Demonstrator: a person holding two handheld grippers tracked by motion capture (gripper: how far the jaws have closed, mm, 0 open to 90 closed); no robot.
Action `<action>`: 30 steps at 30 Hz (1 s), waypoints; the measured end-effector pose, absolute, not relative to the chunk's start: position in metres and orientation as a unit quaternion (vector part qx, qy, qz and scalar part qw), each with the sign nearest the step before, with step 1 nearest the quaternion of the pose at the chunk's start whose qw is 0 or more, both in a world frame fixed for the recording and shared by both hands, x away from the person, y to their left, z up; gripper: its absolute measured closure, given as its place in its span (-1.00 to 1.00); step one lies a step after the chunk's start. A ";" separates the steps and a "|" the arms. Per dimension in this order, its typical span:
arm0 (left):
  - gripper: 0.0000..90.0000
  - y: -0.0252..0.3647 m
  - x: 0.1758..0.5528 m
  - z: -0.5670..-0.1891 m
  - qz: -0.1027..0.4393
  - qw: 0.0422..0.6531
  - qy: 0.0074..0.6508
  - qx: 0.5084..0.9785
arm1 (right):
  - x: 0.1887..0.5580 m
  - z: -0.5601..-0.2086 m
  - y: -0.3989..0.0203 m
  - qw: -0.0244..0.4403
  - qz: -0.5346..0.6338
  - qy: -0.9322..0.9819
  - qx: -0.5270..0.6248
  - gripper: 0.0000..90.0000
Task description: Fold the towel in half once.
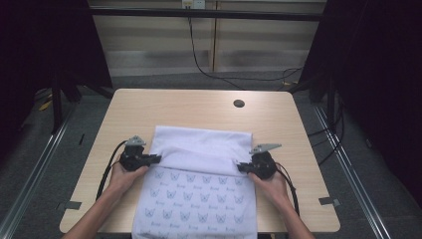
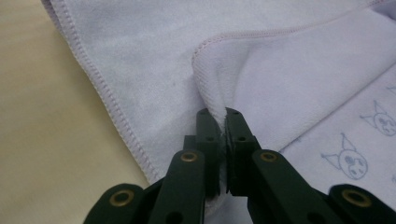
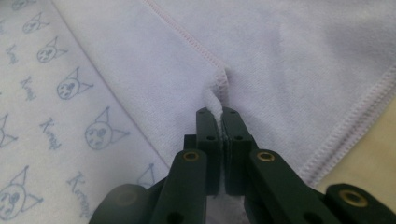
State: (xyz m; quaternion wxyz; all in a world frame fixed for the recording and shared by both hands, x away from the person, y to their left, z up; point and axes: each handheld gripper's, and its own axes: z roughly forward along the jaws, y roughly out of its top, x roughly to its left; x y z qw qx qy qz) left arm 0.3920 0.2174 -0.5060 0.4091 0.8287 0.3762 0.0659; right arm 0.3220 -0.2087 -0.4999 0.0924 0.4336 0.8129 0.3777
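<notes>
Towel (image 1: 199, 169), pale lilac with a printed pattern of small cartoon faces, lies on the near half of the wooden worktop (image 1: 149, 107), its far part folded back toward the person so the plain underside shows as a band across the middle. At the left end of that folded band, the left gripper (image 1: 158, 159) has its jaws pressed together on the stitched hem, pinching a corner of the cloth; the left gripper view shows the fabric (image 2: 219, 100) bunched between the black tips. At the right end of the band, the right gripper (image 1: 240, 167) likewise pinches the hem, with the cloth (image 3: 217, 95) puckered where the closed jaws bite it.
</notes>
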 end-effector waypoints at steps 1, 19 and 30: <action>0.92 0.216 0.401 -0.507 0.068 0.411 0.380 0.826 | 0.332 -0.501 -0.209 0.096 0.378 0.810 0.438 0.96; 0.92 0.230 0.422 -0.431 0.094 0.508 0.374 0.770 | 0.383 -0.436 -0.224 0.157 0.463 0.745 0.454 0.95; 0.91 0.257 0.330 -0.386 0.083 0.579 0.305 0.752 | 0.289 -0.362 -0.227 0.193 0.523 0.753 0.349 0.95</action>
